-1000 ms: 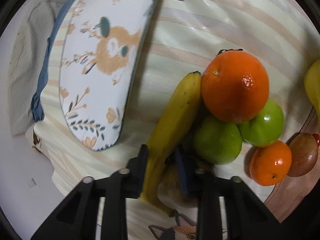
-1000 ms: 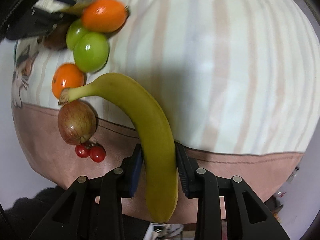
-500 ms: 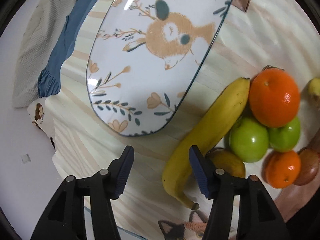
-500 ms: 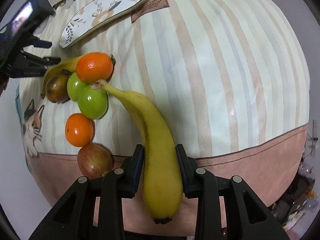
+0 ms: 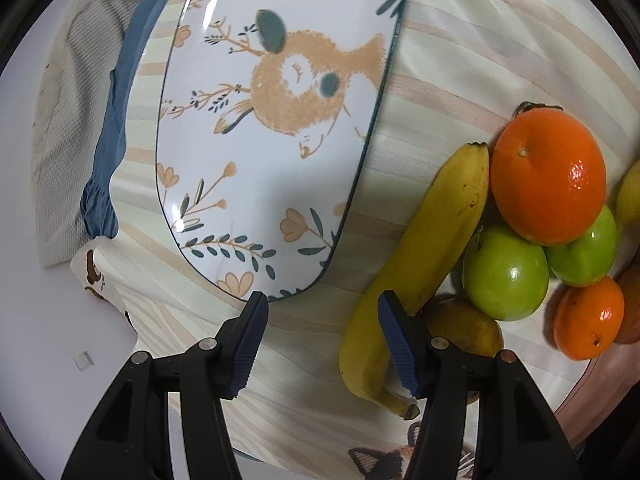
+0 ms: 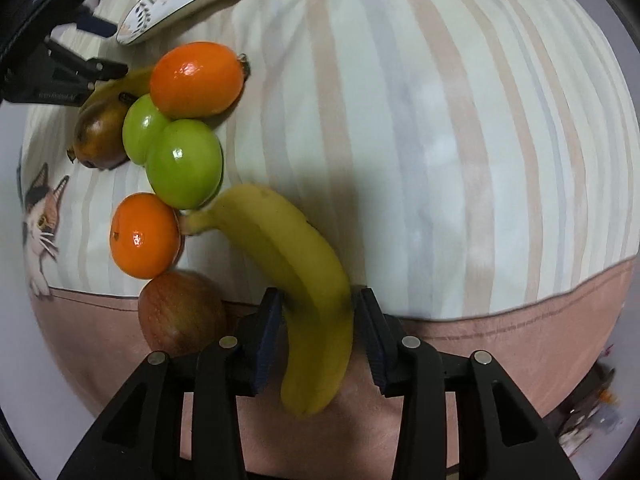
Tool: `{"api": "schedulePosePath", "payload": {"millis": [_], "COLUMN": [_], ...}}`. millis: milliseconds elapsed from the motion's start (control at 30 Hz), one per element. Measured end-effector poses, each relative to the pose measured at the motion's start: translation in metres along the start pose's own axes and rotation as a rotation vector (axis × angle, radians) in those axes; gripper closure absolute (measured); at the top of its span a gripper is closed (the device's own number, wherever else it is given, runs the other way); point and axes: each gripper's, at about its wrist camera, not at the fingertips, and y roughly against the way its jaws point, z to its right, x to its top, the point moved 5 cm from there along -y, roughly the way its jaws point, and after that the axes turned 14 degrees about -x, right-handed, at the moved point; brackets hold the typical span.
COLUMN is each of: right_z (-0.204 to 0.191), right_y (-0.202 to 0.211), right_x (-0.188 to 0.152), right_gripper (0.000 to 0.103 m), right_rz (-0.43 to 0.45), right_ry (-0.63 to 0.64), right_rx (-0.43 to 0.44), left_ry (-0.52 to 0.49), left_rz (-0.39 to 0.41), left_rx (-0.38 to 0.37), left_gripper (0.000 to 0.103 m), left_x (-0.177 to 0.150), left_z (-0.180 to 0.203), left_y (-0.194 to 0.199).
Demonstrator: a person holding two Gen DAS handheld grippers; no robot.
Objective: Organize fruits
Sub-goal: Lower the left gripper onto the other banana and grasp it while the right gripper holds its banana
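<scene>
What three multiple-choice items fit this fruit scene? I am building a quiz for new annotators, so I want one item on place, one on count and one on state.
1. In the left wrist view, the big orange lies:
A. on the plate
B. right of the plate, on the striped cloth
C. left of the plate

2. How many green fruits are there?
A. one
B. two
C. four

3. The left gripper is:
A. shut on a banana
B. open, gripping nothing
C. shut on the plate's rim

Answers:
1. B: the orange sits in the pile to the right of the plate's rim.
2. B: two green fruits touch each other below the orange.
3. B: its pads stand well apart, having just opened, and press neither the banana nor the plate.
</scene>
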Motion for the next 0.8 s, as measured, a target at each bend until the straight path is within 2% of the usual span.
{"api": "schedulePosePath", "payload": {"millis": [133, 233, 433, 667, 800], "right_z": [-0.015, -0.010, -0.001, 0.027, 0.044], "right_y": [-0.010, -0.012, -0.010, -0.004, -0.004], "right_x": [0.003, 0.003, 0.004, 0.011, 0.008], "right_gripper": [0.061, 0.061, 0.060, 0.060, 0.060], "right_rz": [-0.002, -0.014, -0.020, -0.039, -0.042], "right_ry": [-0.001, -0.014, -0.036, -0.057, -0.063], "right_rx": [0.005, 0.015, 0.025, 0.056, 0.070], "left_ry": [0.019, 0.054, -0.024, -0.013, 0.016], "left_rz": [-0.019, -0.029, -0.043, -0.050, -0.012], "left_rx": [-0.047, -0.084, -0.064, -0.145, -0.229], "left_gripper": [0.047, 0.045, 0.044, 0.044, 0.044], "left_x": [0.008, 0.010, 0.011, 0.013, 0.014], "left_z": [0.011, 0.009, 0.016, 0.004, -0.007], "left_y": [0.005, 0.000, -0.001, -0.001, 0.002]}}
